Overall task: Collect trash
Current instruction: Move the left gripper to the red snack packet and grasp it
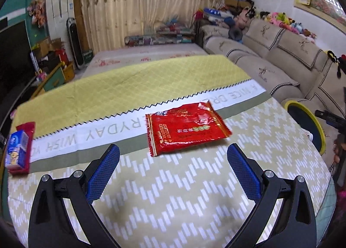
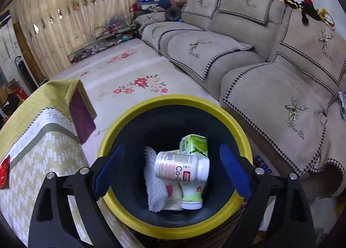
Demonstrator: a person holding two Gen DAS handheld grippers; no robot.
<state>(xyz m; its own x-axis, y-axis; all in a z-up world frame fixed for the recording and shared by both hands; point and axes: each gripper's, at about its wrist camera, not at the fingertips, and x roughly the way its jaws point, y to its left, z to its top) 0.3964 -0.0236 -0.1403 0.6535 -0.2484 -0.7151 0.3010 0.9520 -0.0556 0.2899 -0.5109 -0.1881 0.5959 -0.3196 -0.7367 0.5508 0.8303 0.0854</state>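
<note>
The left tongs [image 1: 173,150] hang spread wide and empty over the cloth-covered tabletop [image 1: 194,194], its zigzag weave flat and matte. Just beyond their blue textured pads [image 1: 103,170] lies a glossy red snack wrapper [image 1: 186,128], crinkled and flat; a blue packet [image 1: 17,150] rests at the far left edge. Only the right wrist view looks into the yellow-rimmed bin [image 2: 151,105]: the right tongs [image 2: 173,157], also spread and empty, hover above a white plastic bottle [image 2: 181,167], a green carton [image 2: 194,145] and white netted foam [image 2: 154,185].
</note>
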